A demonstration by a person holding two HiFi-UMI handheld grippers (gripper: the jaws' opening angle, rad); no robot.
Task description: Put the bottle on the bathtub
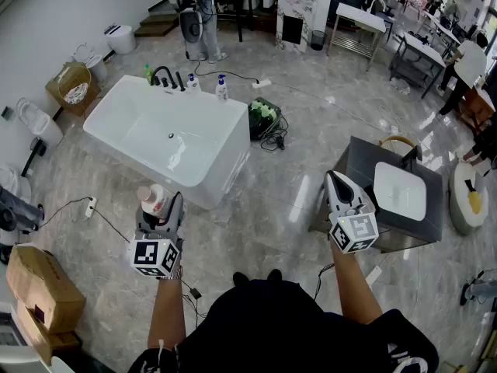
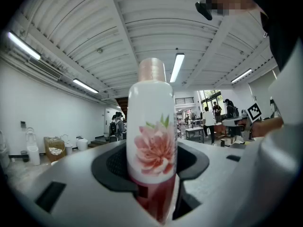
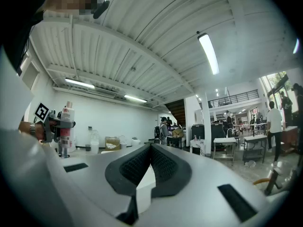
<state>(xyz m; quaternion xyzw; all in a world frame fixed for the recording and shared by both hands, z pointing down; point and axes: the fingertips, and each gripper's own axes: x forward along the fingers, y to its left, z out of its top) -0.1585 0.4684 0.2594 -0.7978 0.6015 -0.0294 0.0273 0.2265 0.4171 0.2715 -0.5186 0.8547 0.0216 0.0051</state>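
A white bottle (image 1: 153, 199) with a pink flower print, a red lower part and a pale pink cap stands upright in my left gripper (image 1: 161, 210), which is shut on it. In the left gripper view the bottle (image 2: 151, 141) fills the middle between the jaws of the left gripper (image 2: 151, 171). The white bathtub (image 1: 225, 165) lies ahead and slightly right of that gripper, which hovers near its front corner over the floor. My right gripper (image 1: 340, 186) is held to the right, over the floor. Its jaws meet with nothing between them in the right gripper (image 3: 147, 167) view, where the held bottle (image 3: 66, 122) shows at far left.
A black faucet (image 1: 165, 76) and three bottles, one of them green (image 1: 147, 74), stand on the tub's far rim. A grey cabinet with a white basin (image 1: 400, 190) is right of my right gripper. Cardboard boxes (image 1: 35, 286), cables and a toilet (image 1: 35, 123) lie to the left.
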